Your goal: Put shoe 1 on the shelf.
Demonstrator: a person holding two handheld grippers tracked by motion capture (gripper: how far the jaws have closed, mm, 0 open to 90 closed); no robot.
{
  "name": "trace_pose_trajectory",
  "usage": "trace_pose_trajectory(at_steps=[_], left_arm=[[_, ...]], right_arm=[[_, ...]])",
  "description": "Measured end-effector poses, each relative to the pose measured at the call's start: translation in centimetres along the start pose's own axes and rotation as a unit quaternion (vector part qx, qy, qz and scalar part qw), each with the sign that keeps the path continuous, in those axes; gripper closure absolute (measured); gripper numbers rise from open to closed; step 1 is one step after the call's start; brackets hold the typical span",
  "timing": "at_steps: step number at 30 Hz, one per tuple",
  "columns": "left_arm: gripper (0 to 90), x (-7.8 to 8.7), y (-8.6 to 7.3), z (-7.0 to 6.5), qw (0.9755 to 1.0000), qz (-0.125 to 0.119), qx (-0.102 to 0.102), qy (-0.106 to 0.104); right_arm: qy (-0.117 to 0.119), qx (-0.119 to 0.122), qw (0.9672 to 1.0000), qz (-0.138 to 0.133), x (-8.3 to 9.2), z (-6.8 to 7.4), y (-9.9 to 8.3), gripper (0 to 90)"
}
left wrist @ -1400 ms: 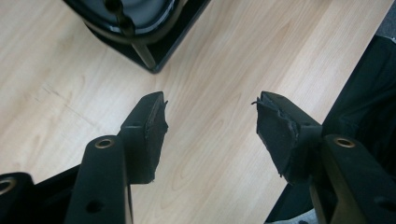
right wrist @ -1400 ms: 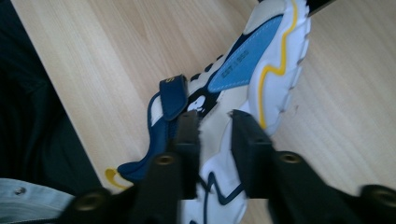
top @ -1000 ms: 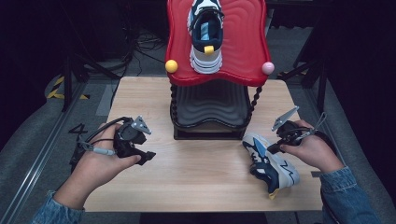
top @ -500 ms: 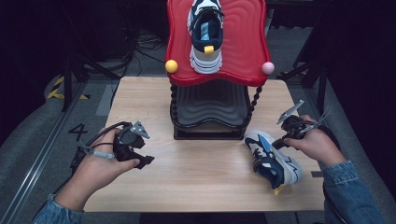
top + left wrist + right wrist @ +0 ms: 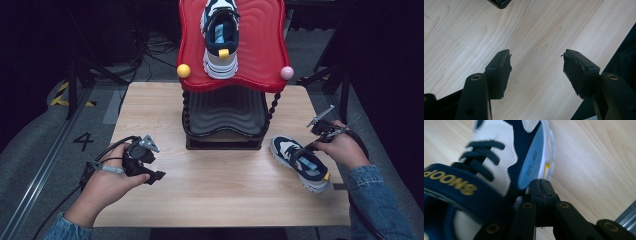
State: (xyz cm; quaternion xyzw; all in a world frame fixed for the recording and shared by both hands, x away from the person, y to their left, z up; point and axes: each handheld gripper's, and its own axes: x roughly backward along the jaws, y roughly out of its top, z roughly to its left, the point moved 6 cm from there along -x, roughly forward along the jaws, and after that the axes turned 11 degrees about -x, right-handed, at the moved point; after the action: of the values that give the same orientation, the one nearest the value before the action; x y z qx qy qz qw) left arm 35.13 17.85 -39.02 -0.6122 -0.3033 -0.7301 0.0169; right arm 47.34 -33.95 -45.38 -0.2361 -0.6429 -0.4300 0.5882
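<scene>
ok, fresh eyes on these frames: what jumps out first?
The wavy red shelf at the table's far edge, with a navy-and-white sneaker on top. Its mate lies on the wood at the right, beside the right gripper, whose jaws are shut. The left gripper hangs open over bare wood.

Left gripper [image 5: 159,176] low, jaws wide and just opening further, right gripper [image 5: 541,188] clamped shut, angled down

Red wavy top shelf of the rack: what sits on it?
One navy-and-white sneaker lies on the red wavy top shelf, heel toward the camera. The shelf surface beneath the shoe is covered.
</scene>
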Motion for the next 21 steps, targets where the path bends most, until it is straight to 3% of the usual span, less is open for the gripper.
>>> trace_pose_trajectory(at_steps=[5, 8, 12, 13, 16, 21], left_arm=[[39.8, 0.1, 0.1, 0.1, 1.0, 0.001, 0.0, 0.001], [39.6, 0.0, 0.0, 0.1, 1.0, 0.003, -0.002, -0.001], [38.9, -0.5, -0.1, 0.2, 1.0, 0.004, 0.003, -0.007], [38.5, -0.7, -0.1, 0.2, 1.0, 0.003, 0.004, -0.008], [38.2, -1.2, -0.1, 0.2, 0.9999, 0.003, 0.007, -0.014], [38.0, -1.8, 0.0, 0.0, 0.9998, -0.001, 0.006, -0.021]], right_arm=[[0.004, -0.022, 0.9997, 0.003, -1.9, -1.3, -0.3, 87.5], [0.003, -0.022, 0.9997, -0.005, -1.7, -1.5, -0.3, 83.7], [-0.005, -0.004, 0.9997, -0.023, -0.2, -1.6, -0.5, 74.2], [-0.012, 0.003, 0.9994, -0.033, 1.0, -1.5, -0.6, 70.7], [-0.015, 0.011, 0.9991, -0.037, 2.3, -1.1, -0.8, 66.4], [-0.026, 0.049, 0.9978, -0.035, 4.4, 0.2, -1.3, 61.6]])
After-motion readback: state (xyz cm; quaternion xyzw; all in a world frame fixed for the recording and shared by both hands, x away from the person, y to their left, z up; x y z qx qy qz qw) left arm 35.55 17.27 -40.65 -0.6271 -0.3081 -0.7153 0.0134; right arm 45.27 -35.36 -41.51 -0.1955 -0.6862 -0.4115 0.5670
